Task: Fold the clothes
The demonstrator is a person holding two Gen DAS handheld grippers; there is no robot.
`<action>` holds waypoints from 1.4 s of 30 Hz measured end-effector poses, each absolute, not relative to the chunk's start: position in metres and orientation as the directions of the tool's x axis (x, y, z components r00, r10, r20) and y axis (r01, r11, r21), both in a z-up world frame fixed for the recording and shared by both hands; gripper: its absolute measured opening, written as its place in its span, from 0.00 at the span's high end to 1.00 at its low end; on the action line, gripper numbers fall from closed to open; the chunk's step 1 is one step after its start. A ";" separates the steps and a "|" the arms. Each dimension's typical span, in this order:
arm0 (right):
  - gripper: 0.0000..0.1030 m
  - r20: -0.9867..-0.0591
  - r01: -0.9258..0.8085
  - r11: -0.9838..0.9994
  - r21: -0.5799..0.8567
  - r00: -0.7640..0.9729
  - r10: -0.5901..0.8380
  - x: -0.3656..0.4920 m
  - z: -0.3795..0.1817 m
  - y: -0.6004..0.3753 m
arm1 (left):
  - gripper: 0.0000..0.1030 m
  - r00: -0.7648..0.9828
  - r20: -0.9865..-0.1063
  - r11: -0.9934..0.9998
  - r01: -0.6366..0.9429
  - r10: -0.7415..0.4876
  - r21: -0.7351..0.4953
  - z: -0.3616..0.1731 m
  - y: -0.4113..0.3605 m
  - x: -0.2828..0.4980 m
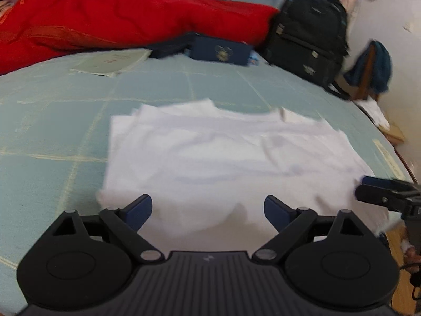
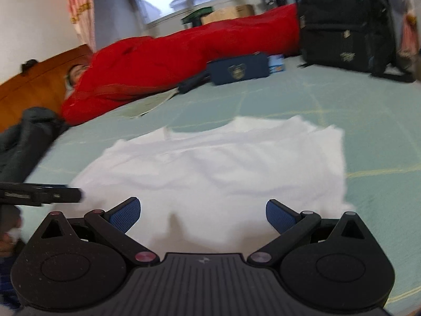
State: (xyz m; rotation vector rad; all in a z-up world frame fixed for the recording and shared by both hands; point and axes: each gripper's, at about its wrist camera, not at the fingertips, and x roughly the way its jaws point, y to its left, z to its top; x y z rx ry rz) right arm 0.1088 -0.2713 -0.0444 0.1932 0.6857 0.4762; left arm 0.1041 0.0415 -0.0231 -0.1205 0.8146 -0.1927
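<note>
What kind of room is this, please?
Most likely a bedroom: the white shirt lies on a bed with a pale green checked sheet, a red quilt is bunched behind it, and a wooden headboard stands at one end.

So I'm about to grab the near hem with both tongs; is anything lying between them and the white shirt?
Nothing visible: both the left tongs and right tongs are open directly over the white shirt's near edge.
</note>
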 end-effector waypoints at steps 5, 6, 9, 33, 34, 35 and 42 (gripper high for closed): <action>0.00 -0.601 -0.315 0.891 0.327 0.658 0.453 0.104 -0.058 -0.275 | 0.11 0.632 -0.747 0.978 0.113 -0.205 -0.173 -0.037 0.039 0.098; 0.00 -0.603 -0.299 0.895 0.332 0.661 0.445 0.102 -0.059 -0.280 | 0.11 0.627 -0.753 0.979 0.105 -0.201 -0.174 -0.039 0.041 0.097; 0.00 -0.604 -0.273 0.901 0.338 0.671 0.430 0.099 -0.060 -0.290 | 0.11 0.623 -0.758 0.980 0.091 -0.193 -0.175 -0.040 0.043 0.093; 0.00 -0.500 -0.160 0.870 0.467 0.763 0.409 0.146 -0.052 -0.341 | 0.10 0.641 -0.736 0.976 0.166 -0.217 -0.143 -0.029 0.026 0.087; 0.00 -0.502 -0.140 0.873 0.467 0.771 0.392 0.141 -0.048 -0.345 | 0.10 0.642 -0.734 0.975 0.169 -0.220 -0.145 -0.029 0.026 0.087; 0.00 -0.503 -0.134 0.871 0.472 0.771 0.391 0.136 -0.046 -0.347 | 0.10 0.643 -0.733 0.974 0.172 -0.225 -0.148 -0.029 0.025 0.088; 0.00 -0.513 -0.220 0.833 0.509 0.699 0.498 0.110 -0.047 -0.335 | 0.10 0.626 -0.745 0.972 0.179 -0.232 -0.152 -0.036 0.026 0.089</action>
